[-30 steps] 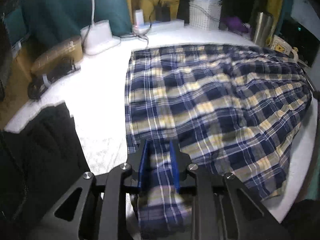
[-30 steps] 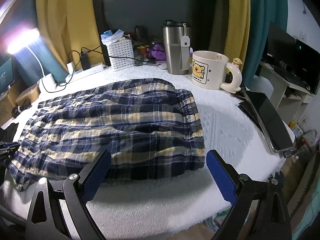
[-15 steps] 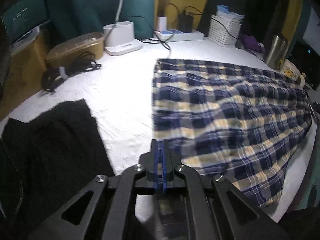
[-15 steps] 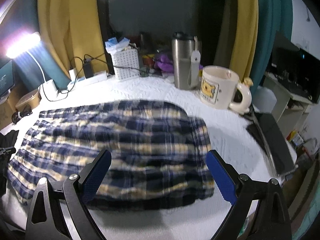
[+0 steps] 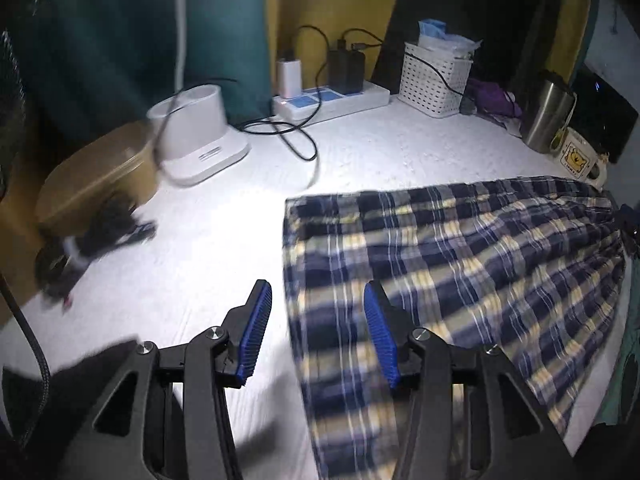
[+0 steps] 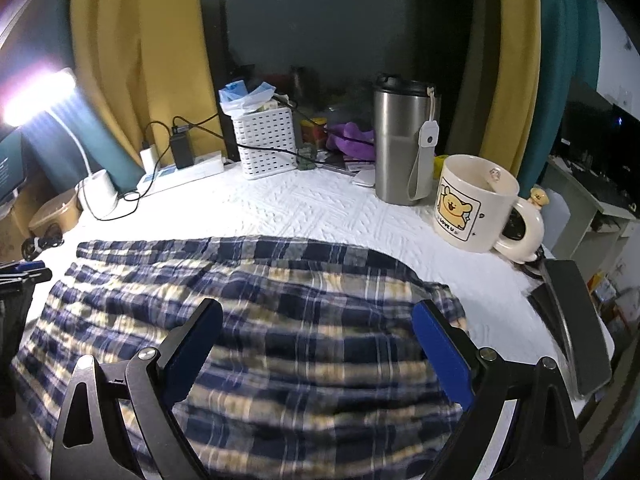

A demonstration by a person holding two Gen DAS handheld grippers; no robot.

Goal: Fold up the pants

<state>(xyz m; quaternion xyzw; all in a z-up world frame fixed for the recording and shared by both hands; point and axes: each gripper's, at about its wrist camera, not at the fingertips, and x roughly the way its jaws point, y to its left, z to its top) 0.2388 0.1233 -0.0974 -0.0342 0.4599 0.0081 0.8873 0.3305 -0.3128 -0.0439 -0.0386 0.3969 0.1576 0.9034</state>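
Observation:
Blue, white and yellow plaid pants (image 5: pixel 460 272) lie folded flat on the white quilted table cover (image 5: pixel 224 248). My left gripper (image 5: pixel 318 332) hovers over their left edge, its jaws opening, and no cloth is pinched between the blue pads (image 5: pixel 256 324). In the right wrist view the same pants (image 6: pixel 248 304) spread below my right gripper (image 6: pixel 318 352), which stands wide open above the cloth and holds nothing. The left gripper (image 6: pixel 24 270) shows at the far left edge of that view.
Along the back stand a white lamp base (image 5: pixel 196 136), a power strip (image 5: pixel 332 100) with cables, a white basket (image 6: pixel 266 142), a steel tumbler (image 6: pixel 404 144) and a bear mug (image 6: pixel 476 204). A dark tablet (image 6: pixel 572 320) lies at the right. Black cloth (image 5: pixel 80 368) lies near left.
My left gripper let go of the pants' edge, shut empty, then opened again and moved back and left. My right gripper moved forward over the pants, still open.

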